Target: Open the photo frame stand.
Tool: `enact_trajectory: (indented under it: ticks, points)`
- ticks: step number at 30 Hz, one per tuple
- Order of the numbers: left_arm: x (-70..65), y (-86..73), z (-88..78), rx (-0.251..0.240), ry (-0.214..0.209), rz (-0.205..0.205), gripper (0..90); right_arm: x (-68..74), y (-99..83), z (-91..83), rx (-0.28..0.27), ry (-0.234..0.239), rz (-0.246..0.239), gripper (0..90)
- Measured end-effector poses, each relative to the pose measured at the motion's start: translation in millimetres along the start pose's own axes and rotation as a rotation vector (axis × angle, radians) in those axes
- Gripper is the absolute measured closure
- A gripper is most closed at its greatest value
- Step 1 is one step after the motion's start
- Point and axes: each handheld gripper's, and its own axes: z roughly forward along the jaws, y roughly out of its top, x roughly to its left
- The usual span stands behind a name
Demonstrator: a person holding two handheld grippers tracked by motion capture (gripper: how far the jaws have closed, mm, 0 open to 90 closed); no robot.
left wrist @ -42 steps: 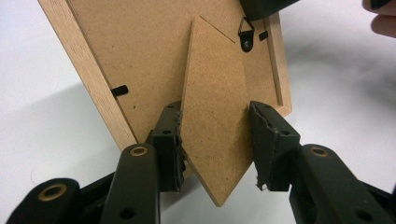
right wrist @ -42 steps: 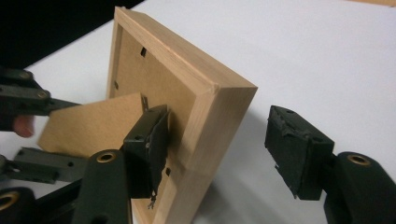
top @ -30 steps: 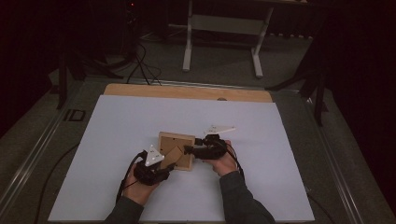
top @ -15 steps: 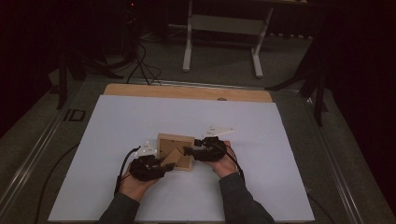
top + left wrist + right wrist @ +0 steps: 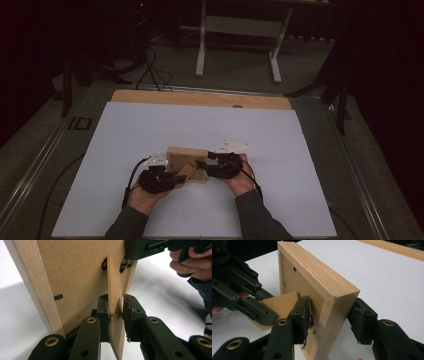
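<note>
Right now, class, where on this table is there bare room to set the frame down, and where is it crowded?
Bare white sheet lies between the wooden frame and the far wood strip, and along both side edges. It is crowded at the near middle, where the left gripper closes on the frame's stand flap and the right gripper clamps its edge.

Legible text: none found | labels, brands, numbers: none readable | signs: none | views checked: all three
</note>
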Motion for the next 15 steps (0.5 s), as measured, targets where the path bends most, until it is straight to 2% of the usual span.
enact_trajectory:
  ticks: [10, 15]
  points:
    - [-5.1, -0.6, 8.6, 0.004, 0.067, 0.044, 76.7, 3.7, 0.3, -6.7, -0.019, -0.014, -0.025, 54.5]
    - [-6.2, -0.6, 11.2, 0.002, 0.103, 0.067, 75.8, 7.1, 0.7, -6.7, -0.017, -0.043, -0.045, 54.3]
